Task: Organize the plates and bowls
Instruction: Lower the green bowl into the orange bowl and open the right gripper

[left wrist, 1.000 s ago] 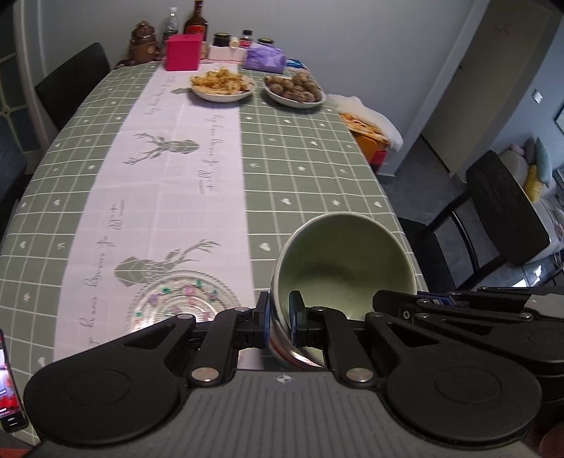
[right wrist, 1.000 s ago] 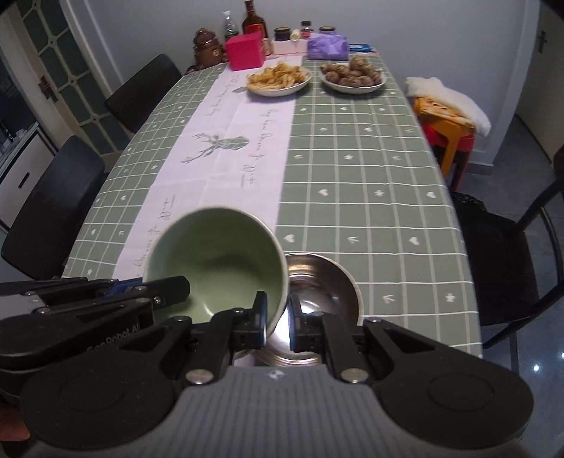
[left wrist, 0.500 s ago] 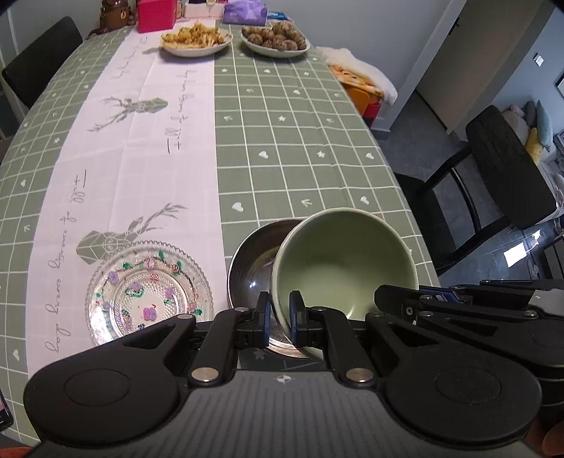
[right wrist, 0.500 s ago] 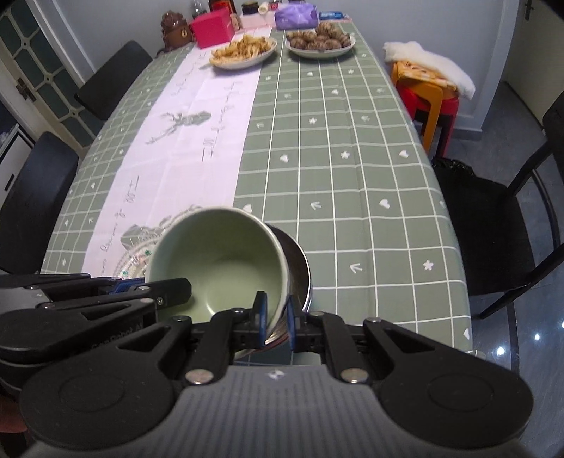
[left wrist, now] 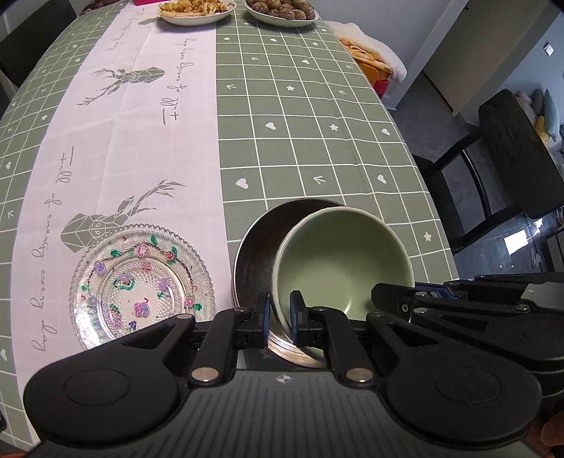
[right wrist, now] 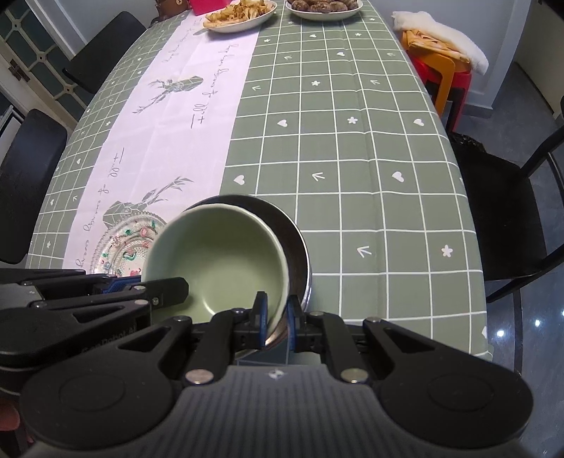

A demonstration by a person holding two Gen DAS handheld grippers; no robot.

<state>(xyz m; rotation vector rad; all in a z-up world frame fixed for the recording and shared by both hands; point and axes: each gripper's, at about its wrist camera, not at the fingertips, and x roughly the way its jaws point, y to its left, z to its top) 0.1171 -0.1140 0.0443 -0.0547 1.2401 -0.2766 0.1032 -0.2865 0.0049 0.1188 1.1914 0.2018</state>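
A pale green ceramic bowl (left wrist: 343,262) hangs tilted over a steel bowl (left wrist: 257,246) near the table's front edge. My left gripper (left wrist: 280,313) is shut on the green bowl's near left rim. My right gripper (right wrist: 276,315) is shut on its near right rim; the bowl (right wrist: 218,264) and the steel bowl (right wrist: 298,246) beneath it also show in the right wrist view. A clear glass plate with painted flowers (left wrist: 141,285) lies flat to the left of the steel bowl, also in the right wrist view (right wrist: 121,246).
Two plates of food (left wrist: 197,10) (left wrist: 282,12) stand at the table's far end. Black chairs stand on the right (left wrist: 511,148) and left (right wrist: 28,176). A stool with a white cloth (right wrist: 440,53) stands beside the table.
Both grippers have lowered the green bowl toward the steel bowl, and the table now looks closer. The steel bowl and glass plate have come into fuller view.
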